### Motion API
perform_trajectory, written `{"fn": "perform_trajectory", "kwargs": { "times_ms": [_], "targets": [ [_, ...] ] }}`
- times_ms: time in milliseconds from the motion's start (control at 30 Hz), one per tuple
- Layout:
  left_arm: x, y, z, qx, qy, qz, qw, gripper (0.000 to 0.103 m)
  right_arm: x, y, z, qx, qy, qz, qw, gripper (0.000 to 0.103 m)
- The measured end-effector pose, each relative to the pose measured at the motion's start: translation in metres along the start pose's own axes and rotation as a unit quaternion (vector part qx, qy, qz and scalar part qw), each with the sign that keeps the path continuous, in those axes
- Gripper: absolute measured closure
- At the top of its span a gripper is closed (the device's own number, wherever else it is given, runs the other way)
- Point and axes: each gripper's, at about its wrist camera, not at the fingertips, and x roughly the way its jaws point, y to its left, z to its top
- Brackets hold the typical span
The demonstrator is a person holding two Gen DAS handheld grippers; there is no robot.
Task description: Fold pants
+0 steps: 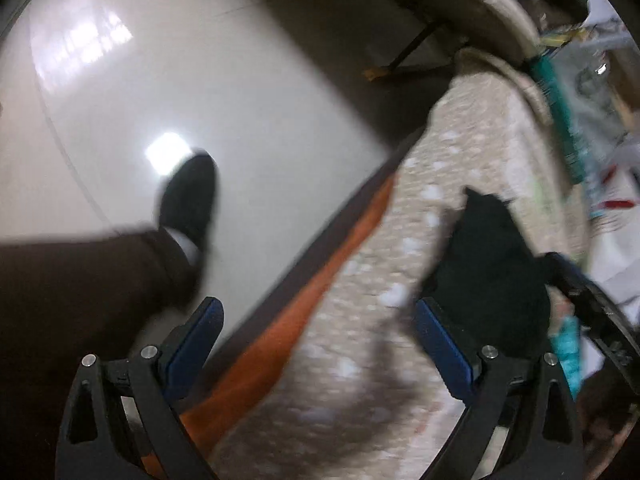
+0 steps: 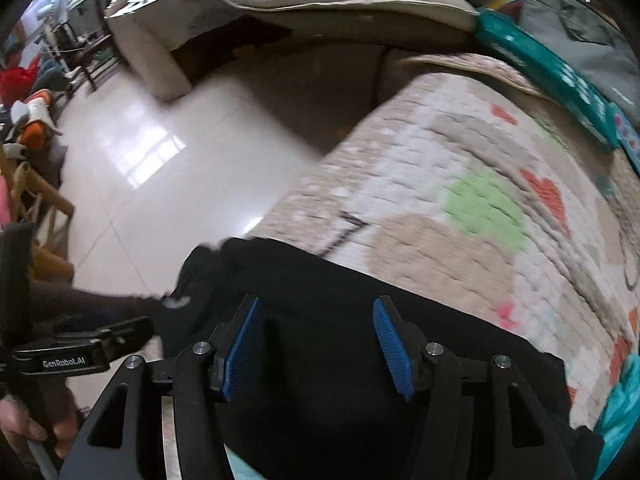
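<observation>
Both the left claw (image 1: 318, 320) and right claw (image 2: 316, 316) are hanging spread wide, gripping nothing, over the black pants (image 2: 320, 280) lying on the patterned blanket (image 2: 460, 168).

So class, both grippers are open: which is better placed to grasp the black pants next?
Right. The right gripper hangs directly over the black pants; the left gripper points at bare blanket beside them.
</observation>
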Motion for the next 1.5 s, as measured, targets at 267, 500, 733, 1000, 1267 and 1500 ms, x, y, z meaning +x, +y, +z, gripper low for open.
{"fn": "perform_trajectory", "kwargs": {
  "times_ms": [267, 500, 733, 1000, 1267, 1500],
  "targets": [
    [0.017, -0.04, -0.011, 0.064, 0.011, -0.113, 0.9914, 0.007, 0.017, -0.005, 0.026, -0.012, 0.031, 0.041, 0.999, 0.037],
    [0.04, -0.065, -0.012, 0.09, 0.04, -0.124, 0.9874, 0.02, 0.056, 0.02, 0.045, -0.083, 0.071, 0.033, 0.993, 0.037],
    [0.033, -0.061, -0.011, 0.104, 0.03, -0.11, 0.988, 0.064, 0.071, 0.063, 0.031, -0.178, 0.078, -0.026, 0.981, 0.079],
    [0.021, -0.062, -0.014, 0.093, 0.048, -0.15, 0.9831, 0.082, 0.033, 0.056, 0.034, -0.148, 0.037, -0.034, 0.988, 0.088],
    [-0.002, -0.103, -0.022, 0.116, 0.054, -0.174, 0.9763, 0.082, -0.027, 0.018, 0.027, -0.083, -0.028, -0.023, 0.996, 0.088],
    [0.012, -0.178, -0.059, 0.186, 0.088, -0.169, 0.9639, 0.082, -0.071, -0.055, -0.017, 0.003, -0.062, -0.027, 0.998, 0.088]
  ]
}}
